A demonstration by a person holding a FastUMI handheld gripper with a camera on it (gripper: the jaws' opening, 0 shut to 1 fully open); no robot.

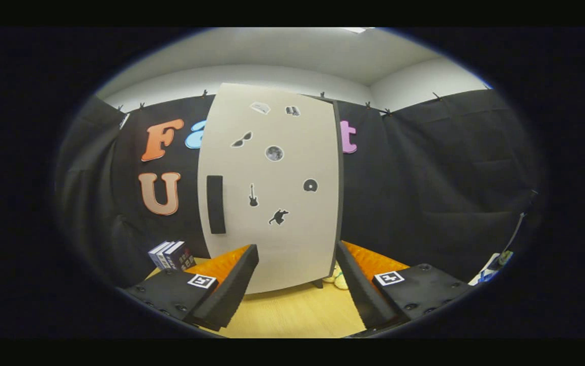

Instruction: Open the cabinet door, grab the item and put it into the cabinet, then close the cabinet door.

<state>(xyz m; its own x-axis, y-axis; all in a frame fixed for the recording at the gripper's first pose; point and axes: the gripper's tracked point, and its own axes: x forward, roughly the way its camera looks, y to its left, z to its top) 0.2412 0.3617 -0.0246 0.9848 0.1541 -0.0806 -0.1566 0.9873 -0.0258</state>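
A pale cabinet (272, 193) stands straight ahead on the wooden table, its door shut and dotted with small dark stickers. A black vertical handle (215, 204) sits near the door's left edge. My gripper (296, 264) is open, fingers spread wide in front of the door's lower part, nothing between them. A small pale item (337, 278) lies on the table at the cabinet's lower right corner, partly hidden by my right finger (358, 284).
A short stack of dark books (172, 255) stands on the table left of the cabinet, beyond my left finger. The wooden table top (292, 315) stretches between my fingers up to the cabinet. Some blue and white things (491, 267) lie at the far right.
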